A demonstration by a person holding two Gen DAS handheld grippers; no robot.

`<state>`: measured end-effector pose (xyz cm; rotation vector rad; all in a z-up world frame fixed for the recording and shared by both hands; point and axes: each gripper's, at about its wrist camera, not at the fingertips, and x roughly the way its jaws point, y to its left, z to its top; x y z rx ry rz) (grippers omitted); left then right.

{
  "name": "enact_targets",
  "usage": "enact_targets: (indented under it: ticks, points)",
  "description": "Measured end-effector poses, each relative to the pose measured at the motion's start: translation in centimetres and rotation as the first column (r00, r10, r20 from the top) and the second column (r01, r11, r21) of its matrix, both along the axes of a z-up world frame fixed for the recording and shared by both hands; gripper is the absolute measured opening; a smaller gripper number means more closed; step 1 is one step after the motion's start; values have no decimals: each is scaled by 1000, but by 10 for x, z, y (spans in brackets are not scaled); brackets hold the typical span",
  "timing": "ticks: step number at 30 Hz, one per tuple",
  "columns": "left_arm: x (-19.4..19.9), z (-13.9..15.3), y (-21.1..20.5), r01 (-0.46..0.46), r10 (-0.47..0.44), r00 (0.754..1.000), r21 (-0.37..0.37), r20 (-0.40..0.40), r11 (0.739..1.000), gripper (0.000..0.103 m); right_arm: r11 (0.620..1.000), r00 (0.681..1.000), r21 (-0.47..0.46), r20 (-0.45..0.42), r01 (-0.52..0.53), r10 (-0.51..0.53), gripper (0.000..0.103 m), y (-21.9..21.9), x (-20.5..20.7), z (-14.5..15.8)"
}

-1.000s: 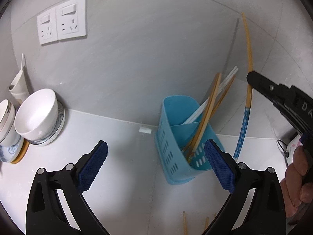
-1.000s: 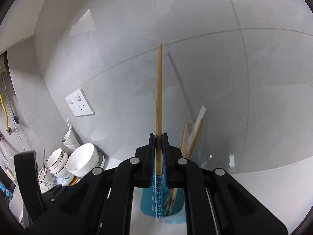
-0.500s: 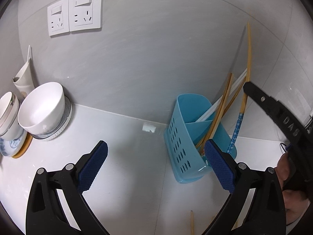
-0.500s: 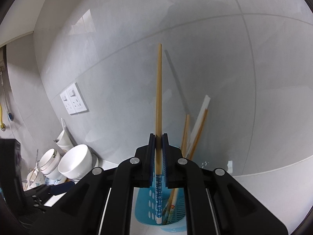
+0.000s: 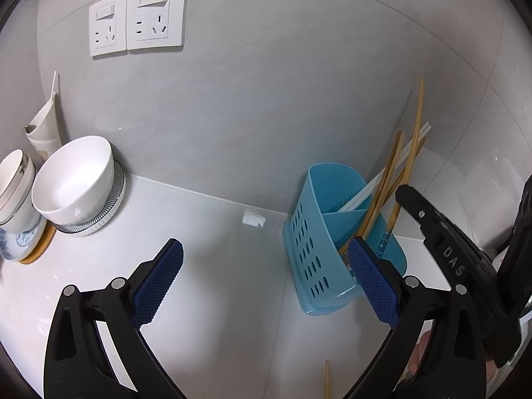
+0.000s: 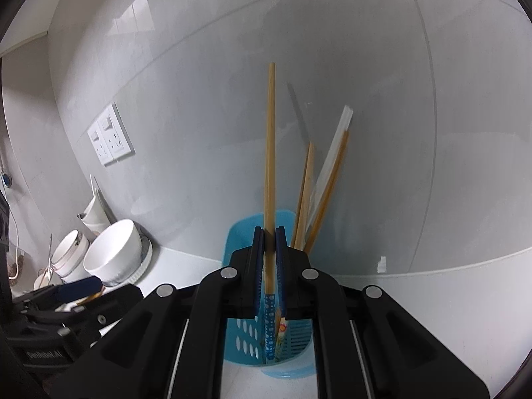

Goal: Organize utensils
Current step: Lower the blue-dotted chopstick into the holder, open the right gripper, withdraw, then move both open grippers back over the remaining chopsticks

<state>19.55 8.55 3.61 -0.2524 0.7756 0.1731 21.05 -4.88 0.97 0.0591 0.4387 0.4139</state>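
A blue perforated utensil holder [image 5: 319, 252] stands on the white counter by the wall, with several wooden and white chopsticks [image 5: 389, 179] leaning in it. My right gripper [image 6: 270, 236] is just above the holder [image 6: 246, 335] and its pads have parted slightly around a wooden chopstick with a blue dotted end [image 6: 270, 166]; that end is down inside the holder. My left gripper [image 5: 262, 279] is open and empty, low over the counter to the left of the holder. A loose chopstick [image 5: 327, 379] lies on the counter at the bottom edge.
White bowls [image 5: 74, 179] and cups [image 5: 15, 179] are stacked at the left on plates. A double wall socket [image 5: 138, 16] is on the grey wall. A small white tag [image 5: 254, 219] lies at the wall's foot. The right gripper's body [image 5: 449, 256] shows at the right.
My right gripper has lowered the blue-ended chopstick into the holder and its pads have eased apart a little. The left gripper has shifted back and left, staying open.
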Motion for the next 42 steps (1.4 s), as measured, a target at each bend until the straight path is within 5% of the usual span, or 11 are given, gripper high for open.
enact_targets:
  ticks: [6,9,17,23,34,42]
  points:
    - [0,-1,0,-1,1,1000,-3,-2,1000,97,999,999,-27,-9,39,-39,11,-2,-2,-3]
    - [-1,0,-1,2,-1,1000,-11,4,1000,97,997,999,-48,5,54,-53,32,-4,-8,2]
    - [-3,7,-13,28,-28,999,-8,27,1000,97,991,995,-89,6,100,-100,65,-28,-23,19]
    - [-11,12,-27,43,-42,999,-9,23,999,97,980,984,-125,-68,156,-166,95,-61,-36,25]
    - [-40,8,-57,84,-84,995,-4,-51,996,93,954,958,-186,-119,235,-259,95,-114,-84,21]
    - [-66,-25,-73,107,-110,983,-26,-147,994,96,941,933,-234,-205,246,-295,95,-138,-120,-10]
